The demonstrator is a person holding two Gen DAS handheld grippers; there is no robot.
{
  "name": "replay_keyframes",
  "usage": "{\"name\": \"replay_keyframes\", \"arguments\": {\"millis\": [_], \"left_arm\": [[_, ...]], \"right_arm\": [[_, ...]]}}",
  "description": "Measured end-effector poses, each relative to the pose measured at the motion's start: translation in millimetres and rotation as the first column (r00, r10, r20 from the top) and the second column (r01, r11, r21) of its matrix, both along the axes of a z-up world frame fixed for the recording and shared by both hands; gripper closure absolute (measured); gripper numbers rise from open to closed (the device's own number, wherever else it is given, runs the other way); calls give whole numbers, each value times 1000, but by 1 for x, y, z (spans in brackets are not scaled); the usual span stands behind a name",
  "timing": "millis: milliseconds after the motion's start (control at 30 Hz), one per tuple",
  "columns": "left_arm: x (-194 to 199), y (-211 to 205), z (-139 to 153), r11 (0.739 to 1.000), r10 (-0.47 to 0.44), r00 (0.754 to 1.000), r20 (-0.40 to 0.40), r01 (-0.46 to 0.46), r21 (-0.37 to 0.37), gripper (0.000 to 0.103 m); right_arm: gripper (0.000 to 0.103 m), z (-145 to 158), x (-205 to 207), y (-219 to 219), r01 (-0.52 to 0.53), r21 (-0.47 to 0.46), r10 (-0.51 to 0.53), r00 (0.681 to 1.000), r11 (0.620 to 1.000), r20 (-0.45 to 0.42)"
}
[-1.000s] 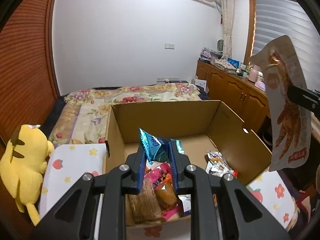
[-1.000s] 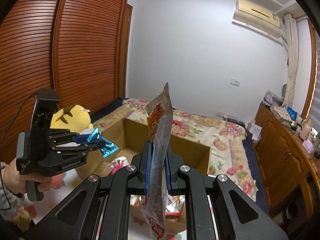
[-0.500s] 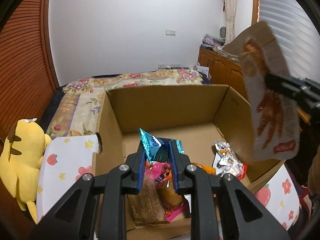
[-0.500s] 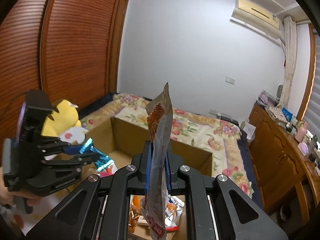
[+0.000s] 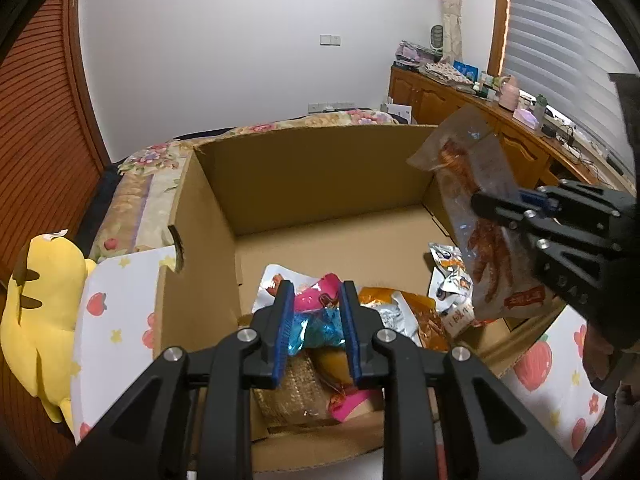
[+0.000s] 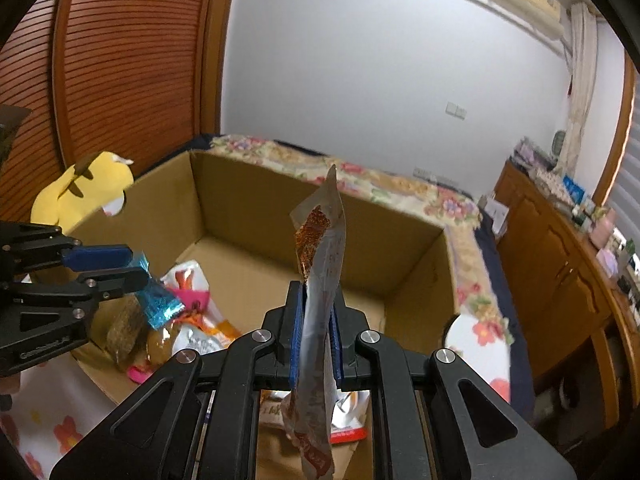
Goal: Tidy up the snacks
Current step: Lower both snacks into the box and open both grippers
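Observation:
An open cardboard box [image 5: 312,168] [image 6: 280,208] stands on the bed with several snack packets in its near half. Over the near left corner of the box is my left gripper [image 5: 316,286] [image 6: 138,268]. Its jaws are opening, and a crumpled blue foil packet [image 5: 316,330] [image 6: 160,304] still sits between the pads, hanging down off the tips. My right gripper [image 6: 316,292] [image 5: 480,202] is shut on a clear pouch of reddish chicken feet [image 6: 324,248] [image 5: 488,272]. It holds the pouch upright over the box's near right side.
In the box lie a pink packet [image 5: 316,300], a brown cake [image 5: 288,392], orange [image 5: 416,312] and silver-white pouches [image 5: 452,280]; its far half is bare. A yellow plush [image 5: 44,300] sits left of the box. A wooden cabinet [image 6: 560,264] runs along the right wall.
Both grippers have come down toward the box. The blue packet, upright above the left fingertips before, has sunk and tipped down between them. The chicken-feet pouch has moved over the box's right side.

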State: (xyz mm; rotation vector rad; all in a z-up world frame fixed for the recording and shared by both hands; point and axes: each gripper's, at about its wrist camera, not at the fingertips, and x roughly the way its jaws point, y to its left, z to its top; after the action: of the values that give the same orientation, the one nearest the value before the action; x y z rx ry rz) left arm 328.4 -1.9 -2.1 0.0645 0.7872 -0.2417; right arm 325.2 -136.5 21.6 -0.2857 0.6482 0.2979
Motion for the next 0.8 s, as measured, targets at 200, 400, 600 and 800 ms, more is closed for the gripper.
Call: {"name": "replay_keyframes", "arguments": {"millis": [200,400,600,800], "left_arm": [[-8,-3,2,1000,-10,1000,21,10,6,65],[-11,-2,3,1000,0,999,34,0,-11,61],[-14,-4,3,1000,1,999,47,0,-15,59],[-19,-3,5,1000,18,997,80,-17,-16,54]], "right_arm": [[93,-15,5,-2,-1,56,6,997,998,-78],[91,-27,11,-1,-6,106,22,988,994,-153],[84,-34,12,0,-11,137,37,981,991,-190],[65,-30,5,-3,-14,153,42,982,988,-184]]}}
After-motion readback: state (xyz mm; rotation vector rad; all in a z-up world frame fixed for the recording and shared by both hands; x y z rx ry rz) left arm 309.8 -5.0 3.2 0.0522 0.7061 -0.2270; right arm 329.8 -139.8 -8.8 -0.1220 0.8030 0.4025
